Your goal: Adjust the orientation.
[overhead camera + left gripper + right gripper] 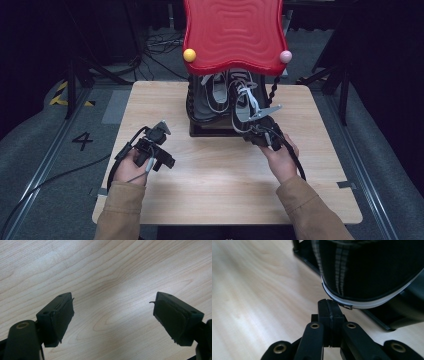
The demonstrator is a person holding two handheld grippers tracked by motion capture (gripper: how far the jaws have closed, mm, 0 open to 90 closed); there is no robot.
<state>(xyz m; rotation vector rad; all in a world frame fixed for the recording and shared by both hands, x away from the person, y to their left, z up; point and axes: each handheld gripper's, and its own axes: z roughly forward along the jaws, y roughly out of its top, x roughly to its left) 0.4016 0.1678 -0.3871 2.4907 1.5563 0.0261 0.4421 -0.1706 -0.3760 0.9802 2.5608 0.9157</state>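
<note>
Two black shoes with white laces sit side by side on the low black shelf (pixel 210 131) of a rack with a wavy red top (pixel 232 32). The left shoe (pixel 212 97) lies further in. The right shoe (pixel 241 102) has its heel at the shelf's front edge. My right gripper (pixel 249 134) is shut, its tips just under that heel; in the right gripper view the closed tips (pixel 329 307) touch the white sole rim of the shoe (pixel 367 270). My left gripper (pixel 166 161) hangs open over bare wood, jaws wide apart (pixel 113 315).
The light wooden table (pixel 215 185) spreads out in front of the rack. A yellow ball (pixel 189 55) and a pink ball (pixel 285 56) sit at the red top's front corners. Twisted black posts (pixel 273 90) hold the top up. Cables lie on the floor behind.
</note>
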